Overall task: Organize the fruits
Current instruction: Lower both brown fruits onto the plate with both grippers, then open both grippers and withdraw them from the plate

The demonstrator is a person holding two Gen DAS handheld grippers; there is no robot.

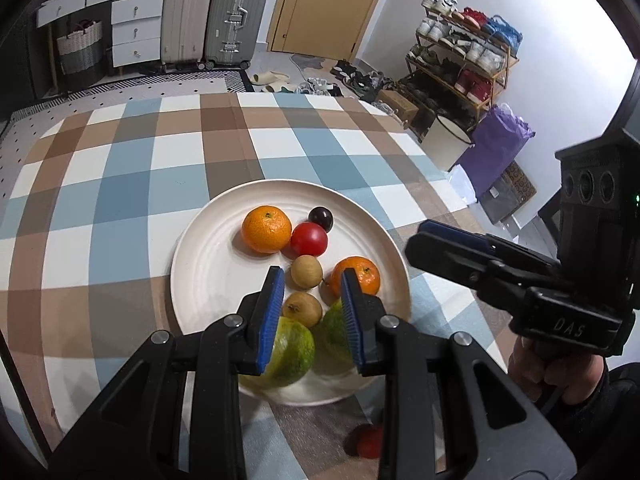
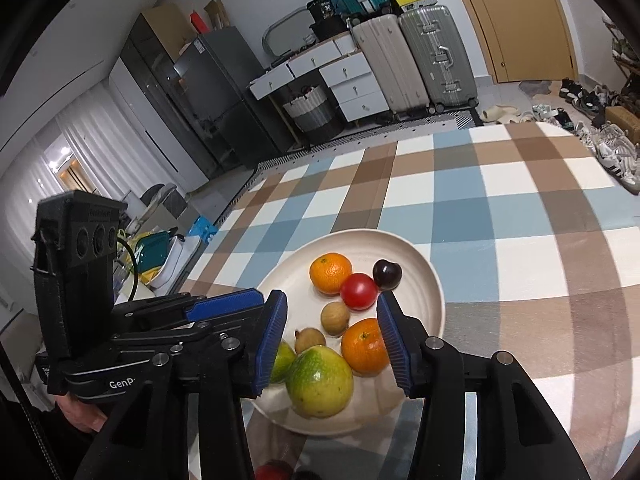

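Plate (image 1: pixel 200 280) on worktop (image 1: pixel 120 184), near its front edge. In plate: two oranges (image 1: pixel 266 229), tomato (image 1: pixel 309 239), plum (image 1: pixel 321 218) at back; two guavas (image 2: pixel 320 383) in front; two longans (image 1: pixel 306 272) between.

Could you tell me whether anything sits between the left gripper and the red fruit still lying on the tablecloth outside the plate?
Nothing visible blocks it: the red fruit lies below the open left gripper, beside the plate, partly hidden by the gripper's own frame.

Beyond the left gripper's (image 1: pixel 312 280) blue pads (image 1: pixel 272 312), a cream plate (image 1: pixel 200 276) holds two orange mandarins (image 1: pixel 266 229), a red tomato (image 1: pixel 309 239), a dark cherry (image 1: pixel 321 217) and green-yellow fruits (image 2: pixel 320 383) on blue-brown-white checked cloth (image 1: pixel 120 184).
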